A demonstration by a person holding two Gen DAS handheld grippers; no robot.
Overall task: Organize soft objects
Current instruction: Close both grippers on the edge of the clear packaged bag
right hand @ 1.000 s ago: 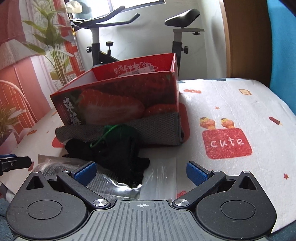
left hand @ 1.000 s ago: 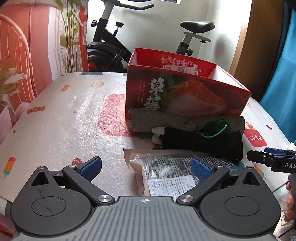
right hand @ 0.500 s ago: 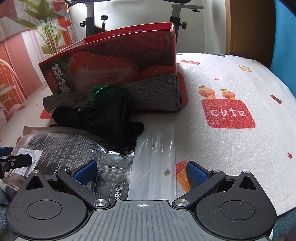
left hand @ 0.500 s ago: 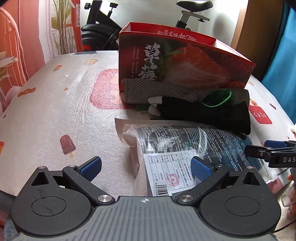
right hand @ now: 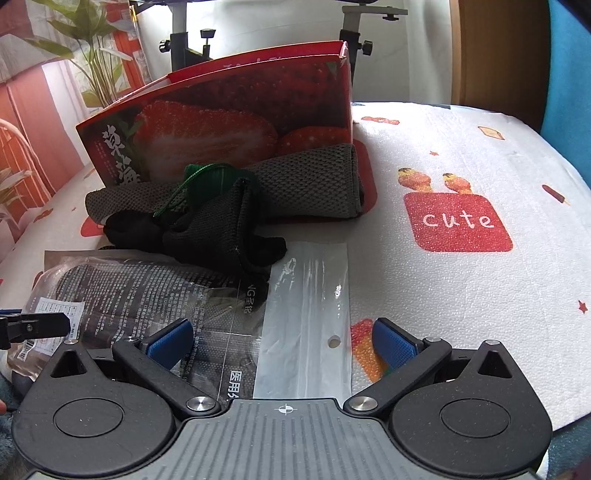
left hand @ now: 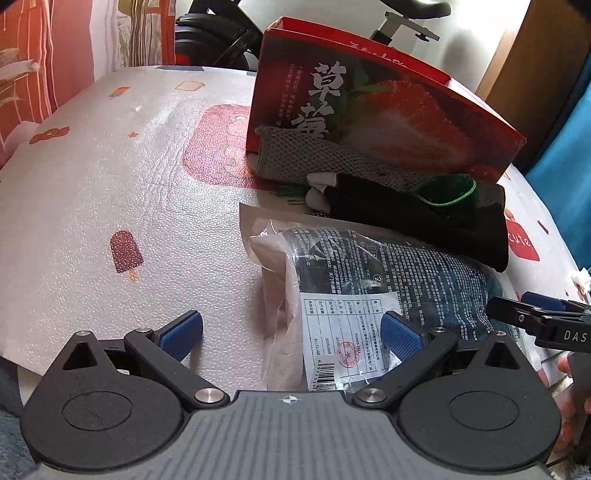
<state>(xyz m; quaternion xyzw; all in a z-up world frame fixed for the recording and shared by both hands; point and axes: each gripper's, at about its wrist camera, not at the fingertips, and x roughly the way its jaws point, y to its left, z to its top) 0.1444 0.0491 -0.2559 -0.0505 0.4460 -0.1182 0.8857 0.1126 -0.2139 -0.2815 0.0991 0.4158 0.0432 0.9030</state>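
A red strawberry box (left hand: 388, 110) (right hand: 229, 122) stands open-topped on the table. A grey mesh cloth roll (left hand: 314, 158) (right hand: 306, 184) lies against its front. A black glove with a green cord (left hand: 424, 206) (right hand: 218, 229) lies on the roll. A clear plastic packet with dark contents and a white label (left hand: 369, 280) (right hand: 155, 291) lies nearest me. My left gripper (left hand: 291, 332) is open, its jaws on either side of the packet's left end. My right gripper (right hand: 282, 343) is open over the packet's right clear flap (right hand: 306, 295); it also shows in the left wrist view (left hand: 535, 317).
The table has a white foam cover (left hand: 110, 184) with popsicle prints and a red "cute" patch (right hand: 458, 221). An exercise bike (left hand: 221, 33) stands behind the table. A blue curtain (left hand: 569, 155) hangs at the right.
Both grippers have come down and closer to the packet. The box, cloth roll and glove have not moved.
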